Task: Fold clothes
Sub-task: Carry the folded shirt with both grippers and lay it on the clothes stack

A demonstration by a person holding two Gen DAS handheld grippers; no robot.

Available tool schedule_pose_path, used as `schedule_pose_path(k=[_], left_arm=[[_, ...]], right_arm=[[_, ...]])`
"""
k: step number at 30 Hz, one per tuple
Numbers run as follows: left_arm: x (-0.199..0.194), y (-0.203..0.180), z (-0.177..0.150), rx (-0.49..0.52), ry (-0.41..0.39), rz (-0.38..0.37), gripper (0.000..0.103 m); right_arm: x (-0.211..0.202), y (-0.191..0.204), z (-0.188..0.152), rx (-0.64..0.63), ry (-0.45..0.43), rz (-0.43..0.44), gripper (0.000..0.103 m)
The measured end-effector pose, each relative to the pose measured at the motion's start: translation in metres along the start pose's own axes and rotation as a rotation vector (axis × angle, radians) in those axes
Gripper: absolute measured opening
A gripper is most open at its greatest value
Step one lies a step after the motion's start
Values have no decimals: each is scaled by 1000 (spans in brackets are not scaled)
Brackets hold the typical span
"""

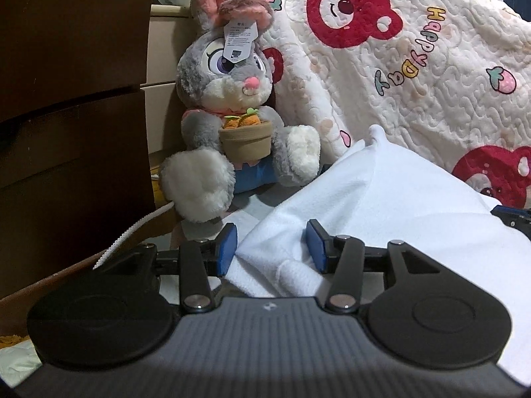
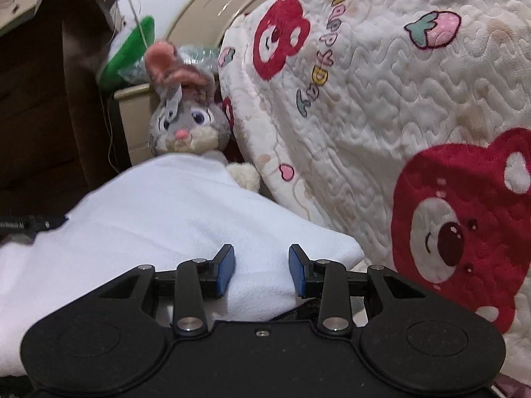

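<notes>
We are working against a big quilted blanket [image 2: 398, 99] printed with red bears, which is slumping across the back and right of both views and hemming in our space. Below it the white garment [image 2: 172, 212] is lying in a raised, rounded heap between our two tools, one part doubled over on itself; whether that is a fold we want or only a bunching, we cannot tell. Its peak is hiding the lower half of the plush rabbit [image 1: 232, 99], which is sitting propped against the blanket and a pale drawer unit [image 1: 162, 53].

We are holding the left gripper [image 1: 272, 243] with its blue pads apart, straddling a thick hem of the cloth without pinching it. The right gripper [image 2: 262, 268] is likewise standing parted, its pads resting over the garment's near edge, presumably placed to take both ends evenly.
</notes>
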State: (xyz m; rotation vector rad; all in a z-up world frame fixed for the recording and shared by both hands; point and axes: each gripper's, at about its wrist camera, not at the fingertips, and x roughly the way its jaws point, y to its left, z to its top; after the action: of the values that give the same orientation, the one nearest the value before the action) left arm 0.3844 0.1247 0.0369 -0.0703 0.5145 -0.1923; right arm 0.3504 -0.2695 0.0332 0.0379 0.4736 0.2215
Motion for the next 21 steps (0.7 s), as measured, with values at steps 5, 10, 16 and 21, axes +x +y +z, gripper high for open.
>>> schedule_pose_path(k=[5, 10, 16, 21], left_arm=[[-2, -21, 5, 142, -19, 113, 48], [-43, -47, 11, 156, -89, 134, 60], [-84, -108, -23, 295, -62, -15, 86], [-85, -129, -58, 319, -84, 99, 87]], right_arm=[[-20, 3, 13, 2, 10, -32, 42], [-46, 6, 29, 13, 3, -64, 58], [-92, -6, 14, 99, 54, -81, 62], [-139, -4, -28, -14, 78, -67, 65]])
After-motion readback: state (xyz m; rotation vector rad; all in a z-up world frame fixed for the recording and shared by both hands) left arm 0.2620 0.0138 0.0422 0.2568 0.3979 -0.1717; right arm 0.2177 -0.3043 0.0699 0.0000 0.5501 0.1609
